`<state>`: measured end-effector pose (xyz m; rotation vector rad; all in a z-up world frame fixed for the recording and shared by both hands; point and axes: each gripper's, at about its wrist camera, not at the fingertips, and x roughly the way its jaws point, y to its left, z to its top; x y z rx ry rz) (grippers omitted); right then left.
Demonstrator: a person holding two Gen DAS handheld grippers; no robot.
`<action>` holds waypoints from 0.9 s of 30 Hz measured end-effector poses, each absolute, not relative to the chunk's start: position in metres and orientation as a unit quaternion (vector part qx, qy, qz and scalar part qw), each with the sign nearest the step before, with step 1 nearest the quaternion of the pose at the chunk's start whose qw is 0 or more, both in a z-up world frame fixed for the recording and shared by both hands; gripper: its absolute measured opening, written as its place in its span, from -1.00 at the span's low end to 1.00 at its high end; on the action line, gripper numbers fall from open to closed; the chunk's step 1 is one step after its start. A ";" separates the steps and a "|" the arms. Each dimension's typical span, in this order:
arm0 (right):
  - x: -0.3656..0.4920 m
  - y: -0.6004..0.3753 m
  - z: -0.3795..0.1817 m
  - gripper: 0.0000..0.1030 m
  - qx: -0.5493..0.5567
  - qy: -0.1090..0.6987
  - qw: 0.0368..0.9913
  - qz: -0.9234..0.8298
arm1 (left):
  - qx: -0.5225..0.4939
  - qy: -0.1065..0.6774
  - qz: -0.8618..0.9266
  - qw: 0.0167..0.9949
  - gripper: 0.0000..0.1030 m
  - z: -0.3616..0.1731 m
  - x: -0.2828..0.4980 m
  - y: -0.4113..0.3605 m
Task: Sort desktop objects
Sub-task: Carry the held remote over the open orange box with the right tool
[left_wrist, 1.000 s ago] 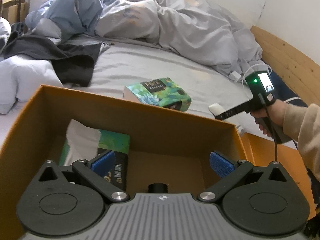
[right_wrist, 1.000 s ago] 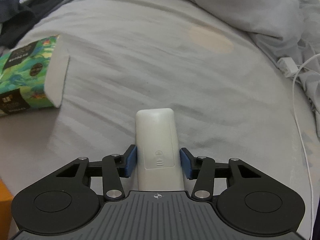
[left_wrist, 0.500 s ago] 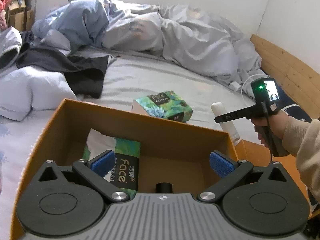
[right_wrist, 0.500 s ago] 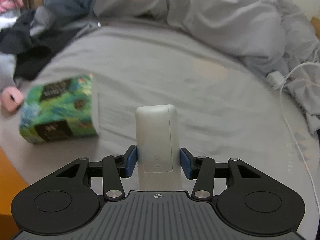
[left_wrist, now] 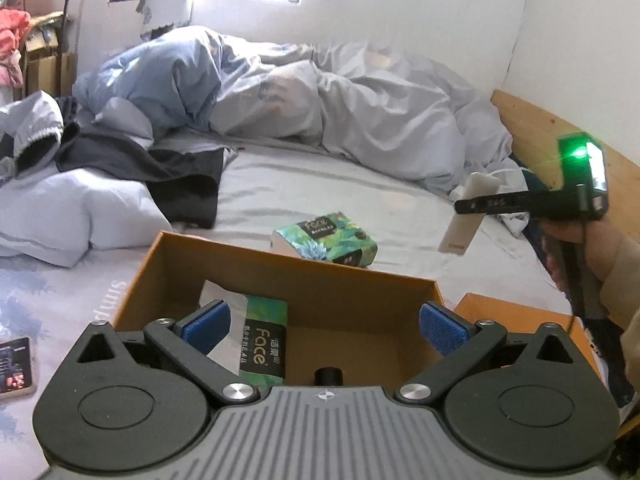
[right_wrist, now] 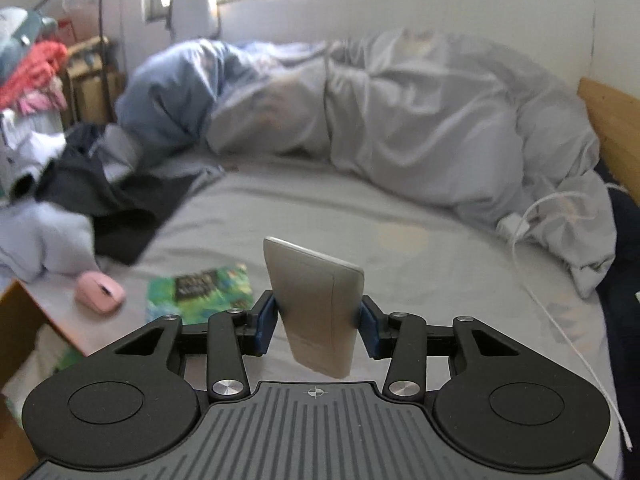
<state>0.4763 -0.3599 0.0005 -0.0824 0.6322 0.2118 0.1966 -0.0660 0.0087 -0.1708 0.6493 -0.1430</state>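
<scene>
The right gripper (right_wrist: 318, 326) has its jaws clenched on a smooth white remote (right_wrist: 318, 308), tilted and held above the grey bed sheet (right_wrist: 420, 280). Only its wrist view shows the rounded pink mouse (right_wrist: 100, 291) on the sheet, near the glossy leaf-print tissue pack (right_wrist: 200, 292). Only the left wrist view looks into the orange cardboard box (left_wrist: 304, 276), where another tissue pack (left_wrist: 262, 344) lies. The left gripper (left_wrist: 324, 330) hangs over the box, jaws released and empty.

A lived-in home bedroom: unmade bed (left_wrist: 328, 196) with rumpled duvet (left_wrist: 360, 116), pillow (left_wrist: 76, 212), strewn clothes (left_wrist: 160, 168), wooden headboard (left_wrist: 532, 124).
</scene>
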 end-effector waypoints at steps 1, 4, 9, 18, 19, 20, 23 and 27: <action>0.470 -0.358 0.006 -0.09 -0.040 0.305 0.946 0.106 | -0.084 0.315 -0.070 0.943 1.00 0.012 0.193 -0.065; 0.478 -0.358 0.022 -0.10 -0.038 0.293 0.949 0.112 | -0.080 0.306 -0.070 0.946 1.00 0.021 0.181 -0.064; 0.508 -0.360 0.040 -0.09 -0.037 0.277 0.953 0.120 | -0.078 0.293 -0.069 0.950 1.00 0.034 0.160 -0.060; 0.582 -0.348 0.061 -0.10 -0.039 0.257 0.952 0.163 | -0.070 0.269 -0.059 0.959 1.00 0.054 0.117 -0.043; 0.590 -0.347 0.062 -0.09 -0.039 0.255 0.951 0.169 | -0.069 0.266 -0.056 0.960 1.00 0.055 0.112 -0.040; 0.599 -0.346 0.063 -0.09 -0.040 0.254 0.950 0.176 | -0.068 0.264 -0.054 0.961 1.00 0.057 0.108 -0.037; 0.617 -0.339 0.062 -0.10 -0.046 0.257 0.945 0.195 | -0.067 0.259 -0.043 0.962 1.00 0.058 0.095 -0.025; 0.644 -0.331 0.055 -0.10 -0.050 0.260 0.940 0.213 | -0.070 0.258 -0.029 0.963 1.00 0.058 0.080 -0.011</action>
